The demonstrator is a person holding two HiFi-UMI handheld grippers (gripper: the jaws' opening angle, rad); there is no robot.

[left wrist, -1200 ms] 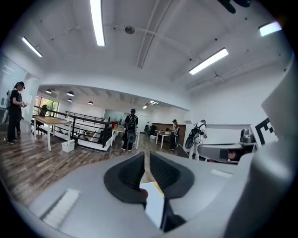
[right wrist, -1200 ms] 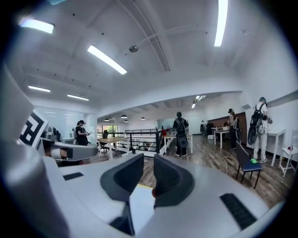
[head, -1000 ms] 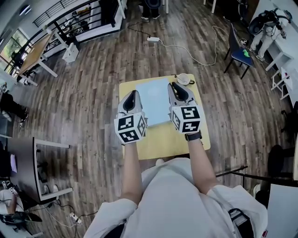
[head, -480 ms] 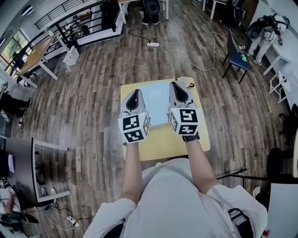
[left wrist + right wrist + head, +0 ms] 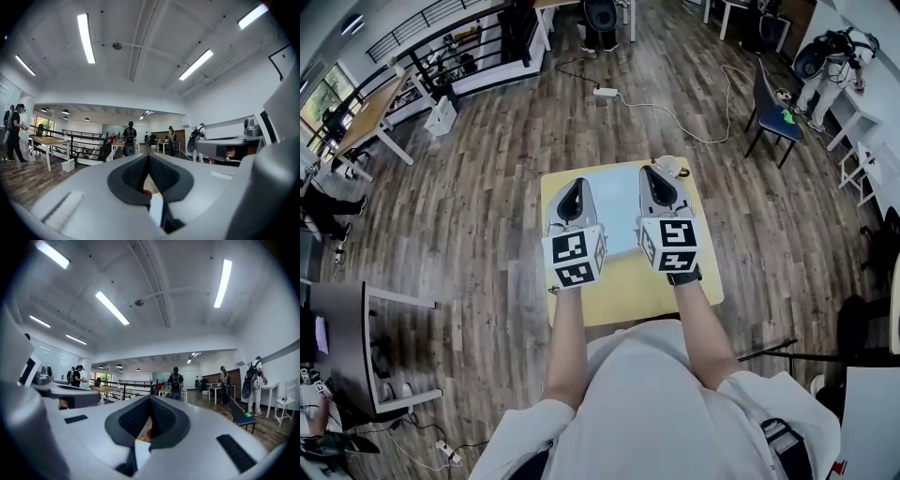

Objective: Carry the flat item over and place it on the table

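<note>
Squarely over the yellow table (image 5: 628, 286) lies the flat item, a pale blue sheet (image 5: 614, 211), with the two grippers flanking it – the left gripper (image 5: 575, 186) on its left edge and the right gripper (image 5: 651, 172) on its right edge, both pointing away from the person. Each is clenched: in the left gripper view the dark pads meet along one line with a pale strip of the sheet (image 5: 156, 208) pinched low between them, and the right gripper view shows the same, jaws together on a pale edge (image 5: 140, 451). Whether the sheet rests on the tabletop or hangs just above it cannot be told – a small round whitish object (image 5: 670, 166) sits at the table's far right corner, near the right gripper's tip
</note>
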